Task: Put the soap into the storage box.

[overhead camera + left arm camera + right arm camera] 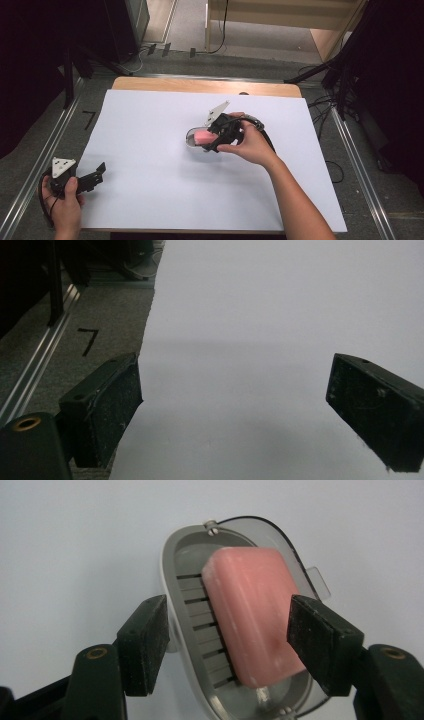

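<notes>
A pink bar of soap [250,615] lies tilted in a grey soap dish [172,550] with a slatted floor and a clear lid under it. My right gripper [230,630] straddles the bar from the near side. Its left pad stands apart from the soap, out by the dish's rim, and its right pad sits at the bar's right edge. In the high view the soap [203,136] and dish [190,139] sit mid-table under the right gripper [212,140]. My left gripper [100,170] rests at the table's left front edge, its jaws [232,410] wide open over bare white sheet.
A white sheet [150,200] covers the wooden table [200,85]. Grey carpet with a black "7" mark [89,119] and a metal rail [45,150] lie off the left edge. Cables and dark stands crowd the right side [340,100].
</notes>
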### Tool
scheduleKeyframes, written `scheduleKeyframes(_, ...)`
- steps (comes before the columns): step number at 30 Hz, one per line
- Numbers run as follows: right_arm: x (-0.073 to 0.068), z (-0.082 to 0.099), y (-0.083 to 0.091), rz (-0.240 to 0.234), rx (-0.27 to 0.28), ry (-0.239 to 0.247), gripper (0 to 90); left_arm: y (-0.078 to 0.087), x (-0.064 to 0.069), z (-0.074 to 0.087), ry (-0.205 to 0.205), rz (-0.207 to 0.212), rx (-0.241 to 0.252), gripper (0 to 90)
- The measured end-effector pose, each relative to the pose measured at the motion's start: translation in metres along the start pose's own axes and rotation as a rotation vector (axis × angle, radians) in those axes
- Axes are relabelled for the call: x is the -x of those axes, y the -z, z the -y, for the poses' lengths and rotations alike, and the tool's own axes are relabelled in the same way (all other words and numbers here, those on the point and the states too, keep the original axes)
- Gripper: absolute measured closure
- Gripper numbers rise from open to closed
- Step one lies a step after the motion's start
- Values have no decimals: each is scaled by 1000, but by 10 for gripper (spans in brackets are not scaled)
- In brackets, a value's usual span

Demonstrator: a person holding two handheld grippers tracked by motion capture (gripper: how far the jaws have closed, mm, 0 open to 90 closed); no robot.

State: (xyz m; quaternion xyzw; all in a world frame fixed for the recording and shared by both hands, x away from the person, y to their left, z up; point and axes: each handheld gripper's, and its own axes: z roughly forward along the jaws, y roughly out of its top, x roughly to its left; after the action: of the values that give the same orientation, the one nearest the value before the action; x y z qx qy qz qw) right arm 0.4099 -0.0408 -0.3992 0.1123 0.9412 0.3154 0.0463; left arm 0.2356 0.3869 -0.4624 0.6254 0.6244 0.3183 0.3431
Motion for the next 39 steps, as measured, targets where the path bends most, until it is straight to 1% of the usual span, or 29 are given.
scheduleKeyframes(3,1,6,2,8,-4,-20,346,0,0,0,0,0,0,81)
scheduleKeyframes(7,2,13,6,11,9,-41,343,0,0,0,-2,-1,-1,82)
scheduleKeyframes(10,2,18,9,22,13,-60,343,0,0,0,-4,-2,-1,82)
scheduleKeyframes(13,2,25,13,18,12,-99,348,0,0,0,-4,-3,-1,82)
scheduleKeyframes(14,2,27,15,15,15,-106,353,0,0,0,-5,-3,-2,82)
scheduleKeyframes(16,1,31,17,21,18,-129,350,0,0,0,-5,-3,-2,81)
scheduleKeyframes(19,1,38,21,30,22,-148,350,0,0,0,-5,-3,0,81)
scheduleKeyframes(22,0,44,23,46,24,-171,331,0,0,0,-5,-3,1,81)
scheduleKeyframes(24,-1,47,25,48,18,-195,309,0,0,0,-5,-5,0,82)
scheduleKeyframes(26,-1,51,26,57,22,-198,305,0,0,0,-4,-4,0,82)
scheduleKeyframes(27,-2,53,27,61,18,-211,291,0,0,0,-5,-4,-1,82)
scheduleKeyframes(30,-3,58,30,87,16,-247,239,0,0,0,-5,-2,0,82)
scheduleKeyframes(31,-4,59,30,96,18,-250,228,0,0,0,-4,-3,-1,81)
scheduleKeyframes(33,-5,63,32,121,13,-283,196,0,0,0,-4,-2,0,82)
scheduleKeyframes(34,-6,64,33,130,14,-286,191,0,0,0,-4,-2,-1,81)
scheduleKeyframes(35,-7,66,33,144,11,-302,188,0,0,0,-4,-3,0,81)
scheduleKeyframes(37,-7,70,34,159,9,-308,147,0,0,0,-4,-2,0,82)
scheduleKeyframes(38,-8,71,35,167,5,-321,143,0,0,0,-4,-3,0,82)
scheduleKeyframes(39,-8,74,36,177,7,-319,142,0,0,0,-4,-3,0,82)
